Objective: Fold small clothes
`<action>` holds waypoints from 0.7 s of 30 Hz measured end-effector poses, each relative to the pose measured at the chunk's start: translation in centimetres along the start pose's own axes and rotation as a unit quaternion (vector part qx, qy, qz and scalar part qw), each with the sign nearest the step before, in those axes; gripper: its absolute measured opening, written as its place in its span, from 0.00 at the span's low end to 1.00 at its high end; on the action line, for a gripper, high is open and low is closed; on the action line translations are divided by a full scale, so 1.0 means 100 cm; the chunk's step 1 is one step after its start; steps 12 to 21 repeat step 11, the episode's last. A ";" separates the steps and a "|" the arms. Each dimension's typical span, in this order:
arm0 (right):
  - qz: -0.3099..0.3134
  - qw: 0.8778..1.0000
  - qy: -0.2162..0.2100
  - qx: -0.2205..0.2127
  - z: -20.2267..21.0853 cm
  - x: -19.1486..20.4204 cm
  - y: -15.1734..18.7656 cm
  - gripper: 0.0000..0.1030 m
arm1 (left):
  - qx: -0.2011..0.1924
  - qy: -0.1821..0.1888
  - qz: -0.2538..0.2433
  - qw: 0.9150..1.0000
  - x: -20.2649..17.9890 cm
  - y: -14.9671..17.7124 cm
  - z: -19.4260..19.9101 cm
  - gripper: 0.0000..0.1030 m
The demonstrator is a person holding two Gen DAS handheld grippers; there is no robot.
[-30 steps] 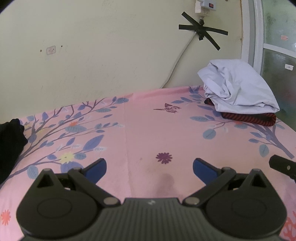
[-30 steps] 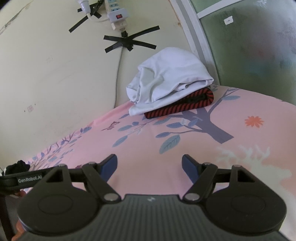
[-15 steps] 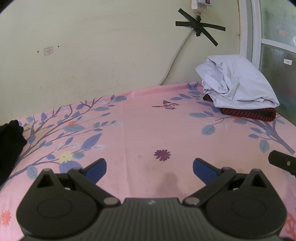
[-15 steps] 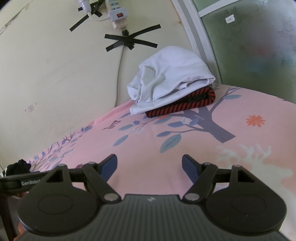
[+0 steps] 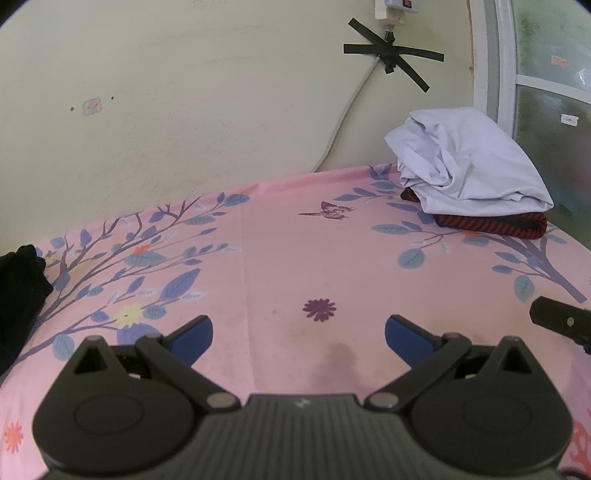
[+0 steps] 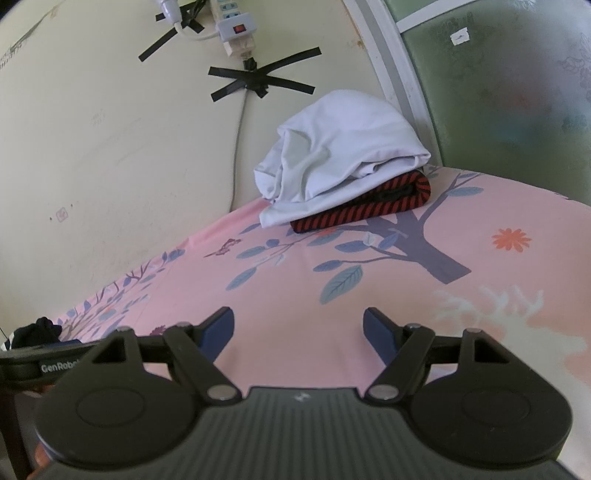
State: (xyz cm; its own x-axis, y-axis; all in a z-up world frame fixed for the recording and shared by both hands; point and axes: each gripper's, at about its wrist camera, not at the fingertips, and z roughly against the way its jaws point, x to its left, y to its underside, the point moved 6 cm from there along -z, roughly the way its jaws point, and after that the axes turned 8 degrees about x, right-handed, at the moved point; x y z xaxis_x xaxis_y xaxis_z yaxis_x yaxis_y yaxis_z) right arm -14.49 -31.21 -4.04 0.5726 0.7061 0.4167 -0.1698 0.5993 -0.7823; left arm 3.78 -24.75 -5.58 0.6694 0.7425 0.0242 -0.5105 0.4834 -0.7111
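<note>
A white garment [image 5: 469, 166] lies folded on top of a red-and-black striped garment [image 5: 495, 225] at the far right corner of the pink floral sheet [image 5: 295, 251]. The same stack shows in the right wrist view, white [image 6: 340, 155] over striped [image 6: 369, 206]. A black garment [image 5: 18, 291] lies bunched at the sheet's left edge, also small in the right wrist view [image 6: 40, 328]. My left gripper [image 5: 298, 338] is open and empty over the middle of the sheet. My right gripper [image 6: 298, 326] is open and empty, well short of the stack.
A cream wall [image 5: 184, 110] rises behind the bed, with a power strip [image 6: 236, 33] and a cable held by black tape [image 6: 258, 79]. A frosted window [image 6: 509, 92] stands to the right of the stack. The other gripper's tip [image 5: 561, 323] shows at the right edge.
Both views have shifted slightly; the clothes stack sits a little higher in the left wrist view. Both grippers stay open and empty. No garment has moved.
</note>
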 end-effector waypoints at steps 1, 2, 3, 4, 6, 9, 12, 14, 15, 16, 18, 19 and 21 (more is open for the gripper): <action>0.000 1.000 0.000 0.000 0.000 0.000 0.000 0.67 | 0.000 0.000 -0.001 1.000 0.000 0.000 0.000 1.00; 0.000 1.000 0.000 0.000 0.000 0.000 0.000 0.67 | -0.001 0.001 -0.002 1.000 0.000 0.000 0.000 1.00; 0.000 1.000 0.000 0.000 0.000 0.000 0.000 0.67 | -0.001 0.001 -0.003 1.000 -0.001 0.000 0.001 1.00; 0.000 1.000 0.000 0.000 0.000 0.000 0.000 0.67 | -0.001 0.001 -0.003 1.000 0.000 0.000 0.000 1.00; 0.000 1.000 0.000 -0.001 0.000 0.000 0.000 0.67 | -0.003 0.003 -0.007 1.000 -0.001 0.000 0.001 1.00; 0.000 1.000 0.000 -0.002 0.001 0.001 0.000 0.67 | -0.004 0.005 -0.010 1.000 -0.002 0.000 0.002 1.00; 0.000 1.000 0.000 -0.002 0.002 0.000 -0.001 0.67 | -0.004 0.010 -0.011 1.000 -0.002 0.000 0.002 1.00; 0.000 1.000 0.000 -0.002 0.002 0.000 -0.001 0.67 | -0.004 0.010 -0.011 1.000 -0.002 0.000 0.002 1.00; 0.000 1.000 0.000 -0.002 0.002 0.000 -0.001 0.67 | -0.004 0.010 -0.011 1.000 -0.002 0.000 0.002 1.00; 0.000 1.000 0.000 -0.002 0.002 0.000 -0.001 0.67 | -0.004 0.010 -0.011 1.000 -0.002 0.000 0.002 1.00; 0.000 1.000 0.000 -0.002 0.002 0.000 -0.001 0.67 | -0.004 0.010 -0.011 1.000 -0.002 0.000 0.002 1.00; 0.000 1.000 0.000 -0.002 0.002 0.000 -0.001 0.67 | -0.004 0.010 -0.011 1.000 -0.002 0.000 0.002 1.00; 0.000 1.000 0.000 -0.002 0.002 0.000 -0.001 0.67 | -0.004 0.010 -0.011 1.000 -0.002 0.000 0.002 1.00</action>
